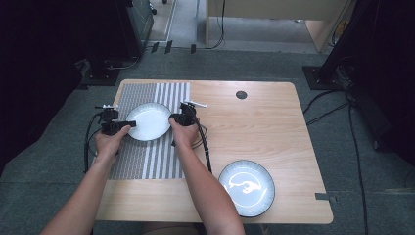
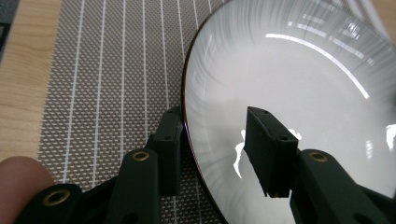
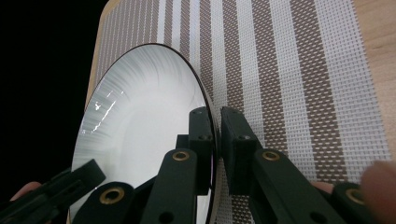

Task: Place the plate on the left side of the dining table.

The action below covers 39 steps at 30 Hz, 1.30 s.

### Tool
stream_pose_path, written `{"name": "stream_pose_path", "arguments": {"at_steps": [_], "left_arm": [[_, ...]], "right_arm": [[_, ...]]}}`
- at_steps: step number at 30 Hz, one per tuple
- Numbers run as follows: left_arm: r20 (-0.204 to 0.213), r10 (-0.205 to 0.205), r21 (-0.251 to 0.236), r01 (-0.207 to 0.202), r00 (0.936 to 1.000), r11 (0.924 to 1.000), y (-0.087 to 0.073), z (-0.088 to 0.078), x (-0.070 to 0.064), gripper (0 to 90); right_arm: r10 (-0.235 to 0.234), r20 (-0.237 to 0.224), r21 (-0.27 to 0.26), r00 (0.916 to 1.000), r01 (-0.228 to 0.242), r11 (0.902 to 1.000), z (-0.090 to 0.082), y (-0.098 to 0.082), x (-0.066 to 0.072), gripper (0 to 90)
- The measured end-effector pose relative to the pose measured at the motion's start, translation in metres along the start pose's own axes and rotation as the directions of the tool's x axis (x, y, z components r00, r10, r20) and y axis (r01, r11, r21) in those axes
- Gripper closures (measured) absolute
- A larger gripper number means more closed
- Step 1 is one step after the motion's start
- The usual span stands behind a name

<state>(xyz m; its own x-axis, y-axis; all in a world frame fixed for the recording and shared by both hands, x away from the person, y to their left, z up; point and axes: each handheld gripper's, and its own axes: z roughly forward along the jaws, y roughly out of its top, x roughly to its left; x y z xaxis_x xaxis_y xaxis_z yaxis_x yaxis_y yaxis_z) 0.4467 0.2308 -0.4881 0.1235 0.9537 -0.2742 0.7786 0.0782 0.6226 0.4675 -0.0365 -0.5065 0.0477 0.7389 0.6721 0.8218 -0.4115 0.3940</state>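
Jaws of my right gripper (image 3: pixel 217 140) are clamped on the right rim of the white plate (image 1: pixel 149 121), while my left gripper (image 2: pixel 212 144) straddles the left rim with a gap showing, so its hold is loose. That plate sits on the striped placemat (image 1: pixel 161 156) at the table's (image 1: pixel 264 127) left. Its underside is hidden; a second plate (image 1: pixel 246 187) lies near right.

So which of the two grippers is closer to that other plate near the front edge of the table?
The right gripper. It grips the right rim of the white plate on the striped mat, on the side facing the dark-rimmed plate. The left gripper is at the opposite rim, farther away.
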Motion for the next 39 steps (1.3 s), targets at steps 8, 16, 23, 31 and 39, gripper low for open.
{"name": "stream_pose_path", "arguments": {"at_steps": [8, 16, 23, 31, 39], "left_arm": [[0.014, 0.006, -0.032, -0.006, 0.9999, 0.9995, 0.0, -0.012, 0.005, 60.6], [0.066, -0.005, -0.076, 0.01, 0.9978, 0.997, -0.002, -0.026, 0.013, 56.3], [-0.016, 0.014, -0.137, -0.016, 0.9998, 0.9905, -0.014, -0.039, 0.009, 43.3], [0.016, 0.012, -0.132, -0.01, 0.9998, 0.9912, -0.023, -0.05, 0.006, 30.4], [0.049, 0.019, -0.156, -0.011, 0.9986, 0.9877, -0.04, -0.066, -0.006, 17.7]], "right_arm": [[0.019, -0.042, -0.066, 0.9989, -0.022, 0.9976, -0.014, 0.011, 0.002, 86.0], [-0.049, -0.065, -0.062, 0.9967, 0.045, 0.9971, -0.02, 0.007, 0.005, 75.2], [-0.1, -0.049, -0.082, 0.9937, 0.096, 0.992, -0.029, 0.004, 0.014, 58.2], [-0.199, -0.041, -0.093, 0.9791, 0.195, 0.9765, -0.043, 0.004, 0.013, 43.6], [-0.278, -0.079, -0.109, 0.9572, 0.269, 0.9569, -0.06, 0.002, 0.006, 38.5]]}}
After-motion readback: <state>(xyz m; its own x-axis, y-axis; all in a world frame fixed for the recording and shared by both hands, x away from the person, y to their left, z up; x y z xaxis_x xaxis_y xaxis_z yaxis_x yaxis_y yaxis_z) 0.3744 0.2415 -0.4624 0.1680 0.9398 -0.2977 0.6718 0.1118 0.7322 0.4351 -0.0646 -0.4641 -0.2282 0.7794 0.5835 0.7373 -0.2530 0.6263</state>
